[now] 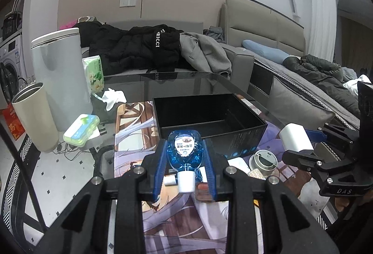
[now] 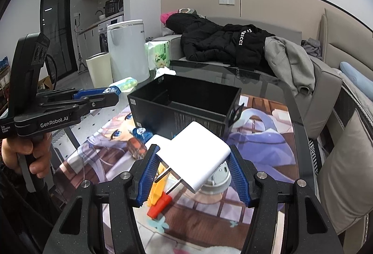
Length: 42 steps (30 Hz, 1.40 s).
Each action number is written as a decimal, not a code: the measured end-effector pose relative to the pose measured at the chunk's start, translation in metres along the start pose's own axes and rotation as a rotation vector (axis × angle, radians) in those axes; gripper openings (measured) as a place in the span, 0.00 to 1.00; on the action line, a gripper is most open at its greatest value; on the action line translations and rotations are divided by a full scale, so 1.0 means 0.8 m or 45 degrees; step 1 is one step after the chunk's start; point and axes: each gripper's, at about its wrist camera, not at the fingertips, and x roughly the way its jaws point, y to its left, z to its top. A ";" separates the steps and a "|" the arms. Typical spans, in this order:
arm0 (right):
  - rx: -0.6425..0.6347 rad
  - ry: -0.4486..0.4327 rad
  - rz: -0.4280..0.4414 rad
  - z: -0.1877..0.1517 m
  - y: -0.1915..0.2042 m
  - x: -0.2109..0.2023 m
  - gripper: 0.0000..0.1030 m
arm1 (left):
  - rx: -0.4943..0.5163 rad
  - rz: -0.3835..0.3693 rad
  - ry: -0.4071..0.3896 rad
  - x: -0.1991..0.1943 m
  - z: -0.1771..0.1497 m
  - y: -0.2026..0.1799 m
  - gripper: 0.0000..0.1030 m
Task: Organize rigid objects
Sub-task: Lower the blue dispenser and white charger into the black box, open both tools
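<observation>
The blue bottle is small, clear and faceted, with a white cap pointing back toward the camera and a white label bearing an eye drawing. The left tool is clenched on it, one blue ribbed pad on each flank, and holds it in the air just short of the black box, which lies at 12 o'clock from it. In the right wrist view the same bottle shows as a blue tip at the end of the left tool, at 9 o'clock from the box.

The white charger is a flat, rounded square block, plain and glossy, with two metal prongs on its near side. The right tool grasps it by two opposite edges, tilted, above the desk and at 6 o'clock from the box. From the left wrist view the charger appears at 3 o'clock, gripped by the right tool.

The box is open-topped, black and rectangular, with an inner divider; nothing shows inside it. It stands on a printed anime mat spread over the glass desk.

Under the charger on the mat sit a round white device, a yellow piece and an orange-red piece. At 9 o'clock from the charger lie another blue bottle and a small brown bottle.

At the desk's far left are a beige cup, a tall grey-white canister, a green tissue pack and a green-white case. A hand grips the left tool's handle.
</observation>
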 end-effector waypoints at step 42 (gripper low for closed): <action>0.050 -0.038 0.012 0.085 -0.036 0.125 0.57 | 0.039 -0.031 -0.204 0.089 0.052 0.012 0.28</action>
